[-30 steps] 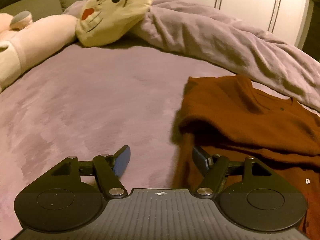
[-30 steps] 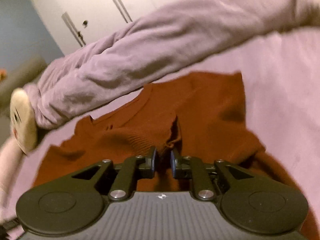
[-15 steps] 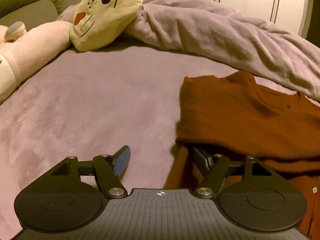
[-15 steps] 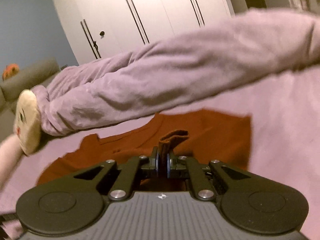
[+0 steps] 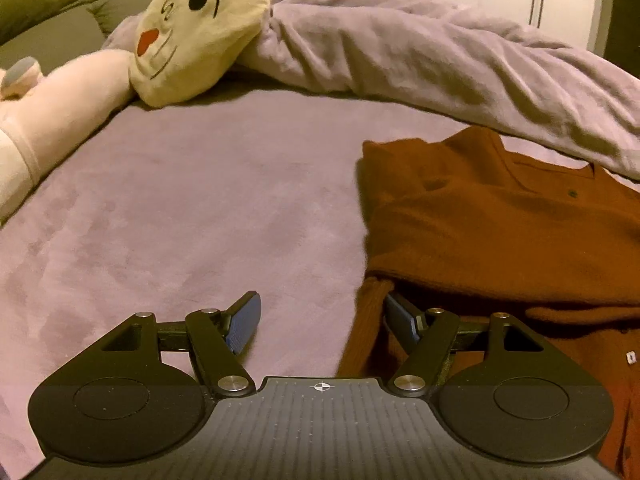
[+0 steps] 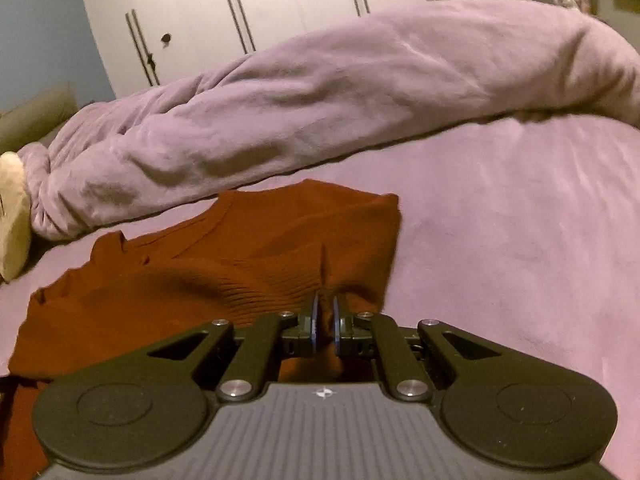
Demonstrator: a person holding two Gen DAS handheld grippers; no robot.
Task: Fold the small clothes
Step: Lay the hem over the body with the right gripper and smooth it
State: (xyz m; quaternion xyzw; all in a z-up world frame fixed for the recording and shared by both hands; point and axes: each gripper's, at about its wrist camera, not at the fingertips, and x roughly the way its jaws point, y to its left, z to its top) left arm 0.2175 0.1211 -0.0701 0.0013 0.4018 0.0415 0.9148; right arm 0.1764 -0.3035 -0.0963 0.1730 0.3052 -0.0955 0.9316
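A rust-brown knit sweater [image 5: 500, 232] lay on the lilac bed [image 5: 180, 208], partly folded, one layer doubled over another. In the left wrist view it filled the 3 o'clock side, its neckline toward 1 o'clock near the bunched lilac blanket [image 5: 420, 52], so its long axis ran roughly from 1 o'clock down to 5 o'clock. A small dark button showed below the collar, and a small white tag sat near the right edge.

The left gripper [image 5: 320, 316] stood wide apart; its left finger hung over bare bed, while its right finger lay tucked under the folded edge, beside a ribbed strip of the sweater hanging toward 6 o'clock.

In the right wrist view the sweater [image 6: 200, 272] spread from 9 o'clock to centre, neckline toward 11 o'clock. The right gripper [image 6: 325, 322] was pinched nearly closed on a ribbed fold of it, the cloth puckered up between the pads.

A cream plush toy [image 5: 196, 32] rested at 11 o'clock, touching the blanket. White wardrobe doors [image 6: 248, 12] stood behind.
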